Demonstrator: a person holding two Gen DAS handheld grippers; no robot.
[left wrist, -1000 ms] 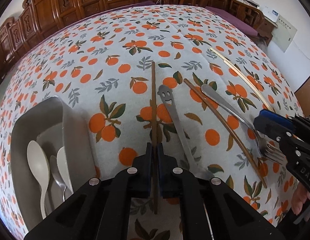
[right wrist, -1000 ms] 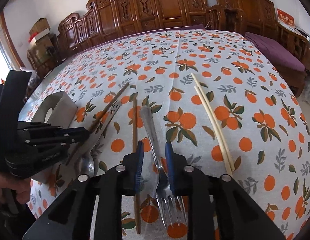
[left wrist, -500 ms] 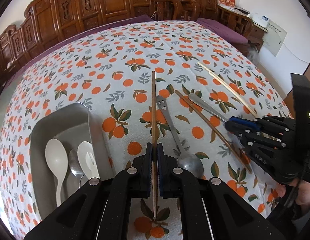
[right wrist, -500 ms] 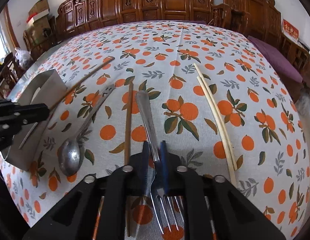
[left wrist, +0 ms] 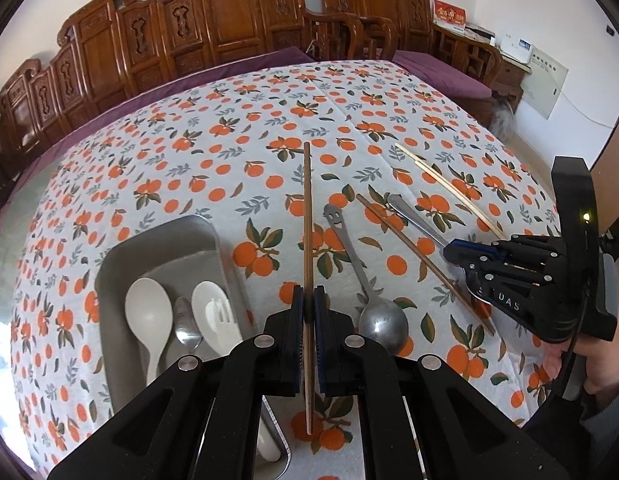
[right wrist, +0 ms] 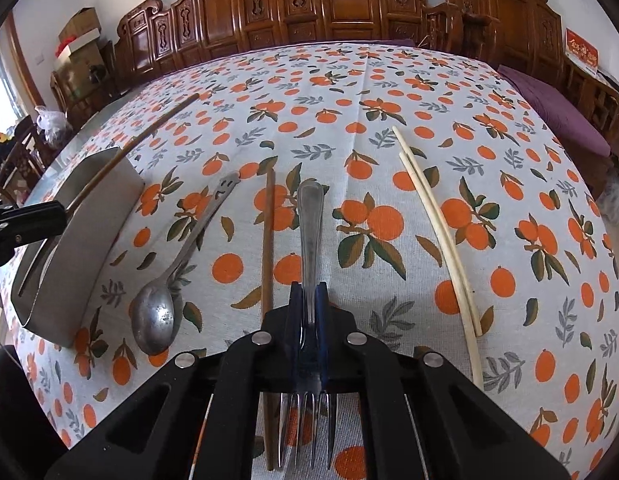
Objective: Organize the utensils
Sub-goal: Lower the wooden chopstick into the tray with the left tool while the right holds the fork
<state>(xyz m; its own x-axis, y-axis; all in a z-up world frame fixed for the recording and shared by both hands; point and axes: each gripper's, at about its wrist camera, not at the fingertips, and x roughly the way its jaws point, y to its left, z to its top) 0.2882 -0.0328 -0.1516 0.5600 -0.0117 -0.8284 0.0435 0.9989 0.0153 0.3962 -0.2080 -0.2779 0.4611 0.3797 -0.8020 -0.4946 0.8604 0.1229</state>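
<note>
Left claw (left wrist: 308,312) is clamped on a brown chopstick (left wrist: 307,216) pointing straight ahead, tray (left wrist: 157,240) just to its left; right claw (right wrist: 308,312) grips the fork (right wrist: 309,220).

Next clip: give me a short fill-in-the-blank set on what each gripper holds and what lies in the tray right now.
1. The left gripper is shut on a brown ____.
2. The right gripper is shut on a metal ____.
3. The smiley-handled spoon lies on the ____, outside the metal tray.
4. The pale chopsticks number ____.

Missing words: chopstick; fork; tablecloth; two
</note>
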